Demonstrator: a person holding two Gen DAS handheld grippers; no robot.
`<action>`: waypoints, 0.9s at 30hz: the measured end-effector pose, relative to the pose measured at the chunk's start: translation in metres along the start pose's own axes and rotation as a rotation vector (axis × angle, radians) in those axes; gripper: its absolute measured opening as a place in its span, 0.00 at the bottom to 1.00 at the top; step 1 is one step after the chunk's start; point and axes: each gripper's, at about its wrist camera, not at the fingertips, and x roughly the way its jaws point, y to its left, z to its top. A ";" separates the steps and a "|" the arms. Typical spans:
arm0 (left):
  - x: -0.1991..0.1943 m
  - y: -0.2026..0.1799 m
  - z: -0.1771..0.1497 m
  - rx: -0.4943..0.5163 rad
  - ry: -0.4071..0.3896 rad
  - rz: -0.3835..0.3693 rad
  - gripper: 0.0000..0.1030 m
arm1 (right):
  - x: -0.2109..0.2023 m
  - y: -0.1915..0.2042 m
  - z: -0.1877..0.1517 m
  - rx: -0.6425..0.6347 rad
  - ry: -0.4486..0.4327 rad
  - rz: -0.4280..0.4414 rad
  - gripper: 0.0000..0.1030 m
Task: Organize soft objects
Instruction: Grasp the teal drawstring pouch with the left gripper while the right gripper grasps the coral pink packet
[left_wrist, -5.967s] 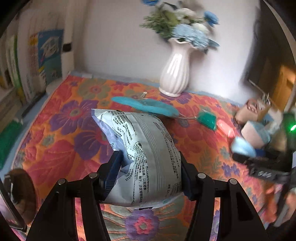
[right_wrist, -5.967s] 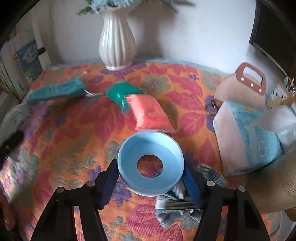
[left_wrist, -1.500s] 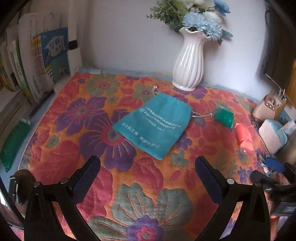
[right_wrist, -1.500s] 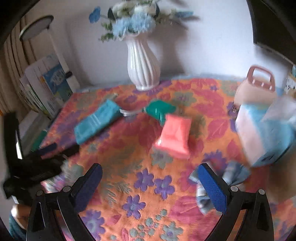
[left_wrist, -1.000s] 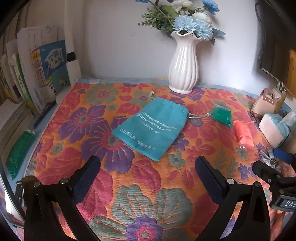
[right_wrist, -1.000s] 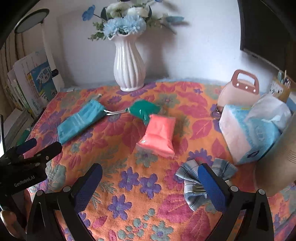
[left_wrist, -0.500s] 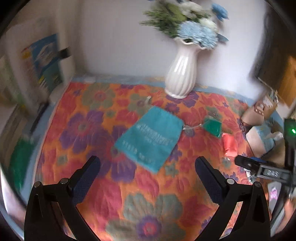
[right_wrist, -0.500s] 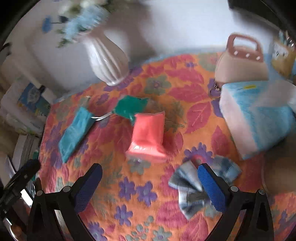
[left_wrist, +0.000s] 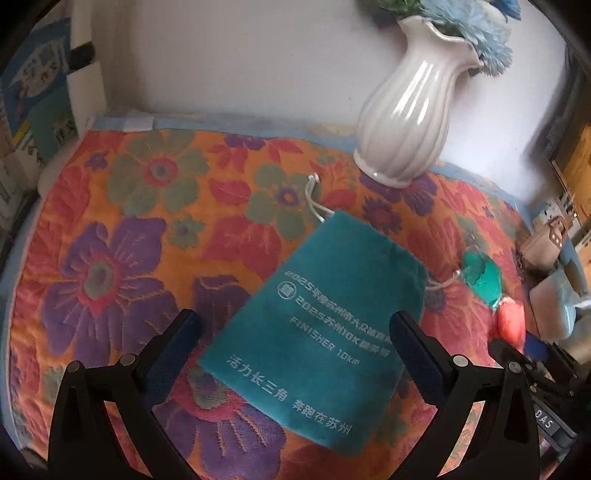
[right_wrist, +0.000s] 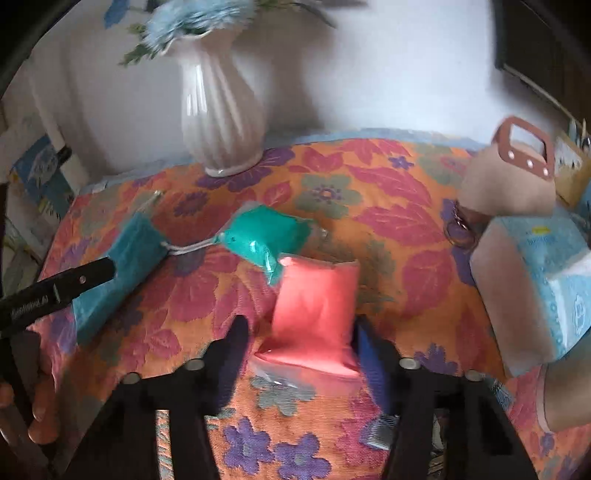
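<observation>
A teal drawstring pouch (left_wrist: 325, 332) with pale lettering lies flat on the flowered cloth. My left gripper (left_wrist: 293, 328) hovers over it, open wide, one finger on each side of its near half. A pink soft packet (right_wrist: 314, 317) lies between the fingers of my right gripper (right_wrist: 301, 332), whose jaws are closing. The right finger is at the packet's edge, and a gap shows on the left side. A green soft packet (right_wrist: 266, 236) rests just beyond the pink one, with the pouch's cord reaching it. A plaid bow (right_wrist: 380, 432) is mostly hidden under the right gripper.
A white vase (left_wrist: 406, 122) with blue flowers stands at the back by the wall. A tissue pack (right_wrist: 535, 288) and a small beige handbag (right_wrist: 506, 184) crowd the right edge. Books (left_wrist: 33, 96) stand at the far left. A hand (right_wrist: 40, 417) shows at lower left.
Both grippers have come in closer and lower. The pouch now sits between the left fingers. The right jaws have narrowed from wide open around the pink packet.
</observation>
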 end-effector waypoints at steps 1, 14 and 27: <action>-0.001 -0.003 -0.002 0.019 0.000 -0.035 0.99 | 0.001 0.002 0.000 -0.007 0.000 -0.002 0.53; 0.011 -0.063 -0.024 0.307 0.035 0.079 1.00 | -0.001 -0.001 -0.003 0.006 -0.002 0.047 0.53; -0.039 -0.051 -0.031 0.205 -0.132 -0.051 0.16 | -0.029 -0.004 -0.005 0.018 -0.157 0.100 0.40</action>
